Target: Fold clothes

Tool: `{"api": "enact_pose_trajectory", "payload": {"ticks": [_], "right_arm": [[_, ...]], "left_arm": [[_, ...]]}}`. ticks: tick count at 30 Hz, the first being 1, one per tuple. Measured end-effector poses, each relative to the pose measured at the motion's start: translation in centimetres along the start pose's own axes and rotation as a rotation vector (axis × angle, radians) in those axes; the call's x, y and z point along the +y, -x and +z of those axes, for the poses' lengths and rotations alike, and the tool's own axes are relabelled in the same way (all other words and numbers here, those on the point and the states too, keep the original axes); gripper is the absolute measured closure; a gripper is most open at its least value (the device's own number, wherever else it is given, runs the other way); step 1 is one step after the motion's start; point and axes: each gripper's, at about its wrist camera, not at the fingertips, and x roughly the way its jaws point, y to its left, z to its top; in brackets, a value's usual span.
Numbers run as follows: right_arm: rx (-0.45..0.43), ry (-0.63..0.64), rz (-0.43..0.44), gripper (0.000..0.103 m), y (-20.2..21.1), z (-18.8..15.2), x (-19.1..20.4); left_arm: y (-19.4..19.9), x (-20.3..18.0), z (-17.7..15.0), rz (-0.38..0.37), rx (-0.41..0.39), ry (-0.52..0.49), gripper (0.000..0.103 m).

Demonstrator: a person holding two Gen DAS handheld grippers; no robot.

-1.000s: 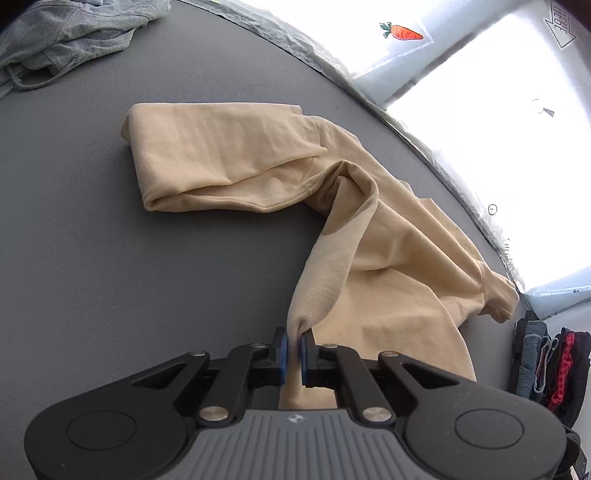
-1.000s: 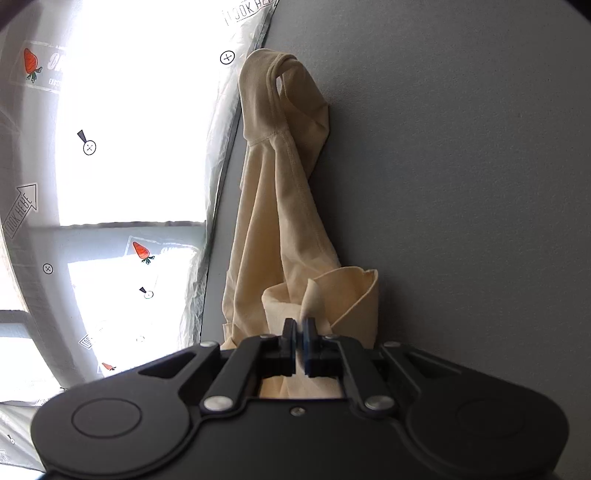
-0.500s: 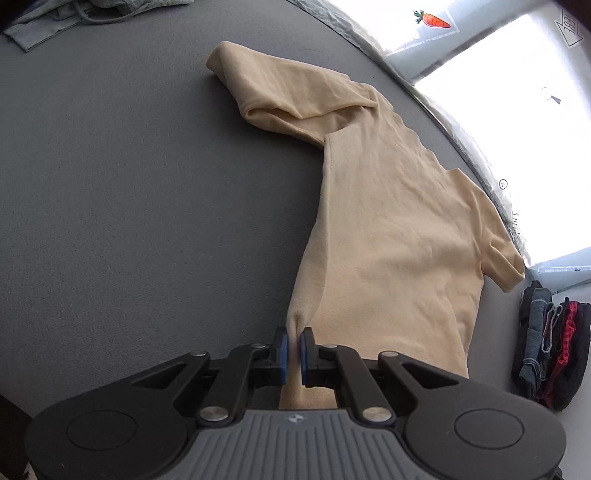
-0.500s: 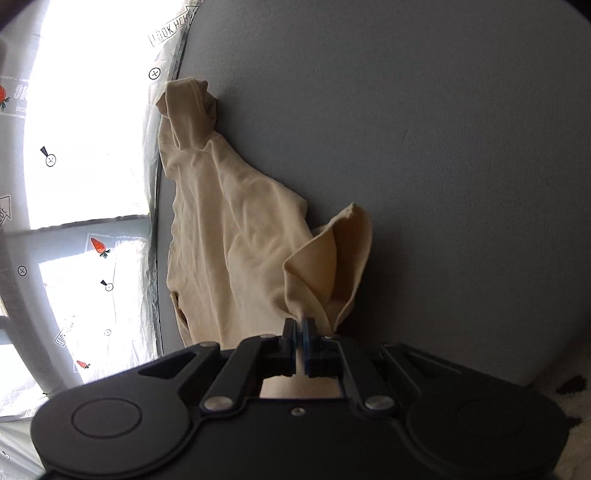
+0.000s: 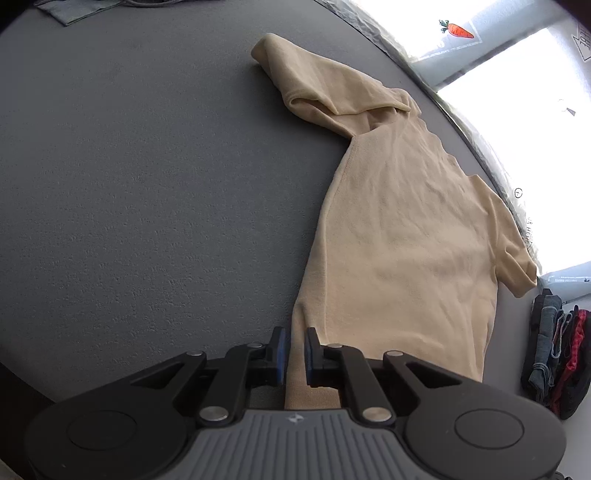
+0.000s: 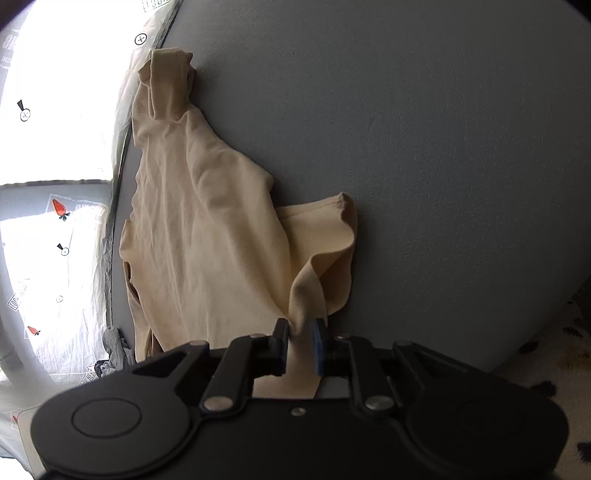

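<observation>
Between both grippers' opening jaws, beige shirt hem.

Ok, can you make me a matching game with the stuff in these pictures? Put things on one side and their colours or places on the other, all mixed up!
Things:
1. shirt
2. table
3. carrot sticker
4. pile of clothes

Colours or places:
A. orange, up on the bright window
B. dark, with some red, at the table's right edge
C. beige, spread out flat
D. grey, under the shirt

Pairs: 1-C, 2-D, 3-A, 4-B
</observation>
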Motion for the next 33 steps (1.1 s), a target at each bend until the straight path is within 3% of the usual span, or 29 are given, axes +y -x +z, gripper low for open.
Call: {"api": "enact_pose_trajectory", "payload": {"ticks": [3,10,13,20,25,33], "right_arm": [[-0.078,0.127,-0.075,0.083,0.9,0.0,1.0],[-0.272,0.514,-0.313,0.080,0.9,-0.2,3.0],[-0.284,0.592,-0.339,0.078,0.3,-0.3,3.3],[-0.273,0.758,-0.369,0.061,-1.4,-0.5,4.5],[-0.247,0.855,-0.408,0.057,-3.5,-0.8,5.0],[-0.264,0.913,-0.397,0.055,-3.9,-1.1,4.5]], "left_arm": [[0.4,-0.1,0.2,-0.006,-0.011,-0.017,0.080],[-0.1,-1.1,0.1,-0.022,0.015,-0.081,0.072],[-0.3,-1.6,0.2,-0.025,0.023,-0.109,0.069],[-1.0,-1.9,1.0,-0.007,0.033,-0.123,0.046],[-1.8,-2.3,1.3,-0.015,0.050,-0.126,0.045],[-3.2,-3.2,1.1,-0.013,0.084,-0.145,0.041]]}}
